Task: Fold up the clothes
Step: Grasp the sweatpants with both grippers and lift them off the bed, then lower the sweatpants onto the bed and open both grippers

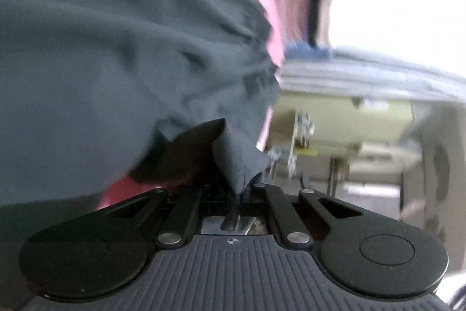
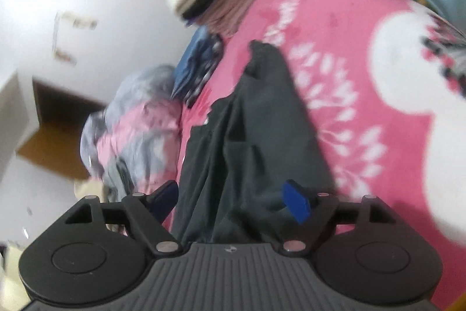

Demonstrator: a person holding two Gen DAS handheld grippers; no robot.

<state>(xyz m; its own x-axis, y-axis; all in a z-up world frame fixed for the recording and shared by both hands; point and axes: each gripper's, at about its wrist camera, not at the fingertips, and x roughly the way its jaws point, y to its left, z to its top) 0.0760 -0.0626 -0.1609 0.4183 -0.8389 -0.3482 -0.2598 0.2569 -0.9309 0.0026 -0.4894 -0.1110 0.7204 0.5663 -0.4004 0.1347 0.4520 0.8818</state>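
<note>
Up close in the left wrist view, the left tool (image 1: 233,188) is clamped on a corner of the dark garment (image 1: 122,48), which billows up and left from the pinch. From the right wrist view, the right tool (image 2: 233,200) stands wide open — the same garment runs lengthwise between its fingers and away across the pink bed cover (image 2: 364,112), ungripped — so the right is placed to close.

A dark grey garment (image 2: 256,118) lies on a pink bedcover (image 2: 335,28) with white, seemingly leaf-like print
</note>
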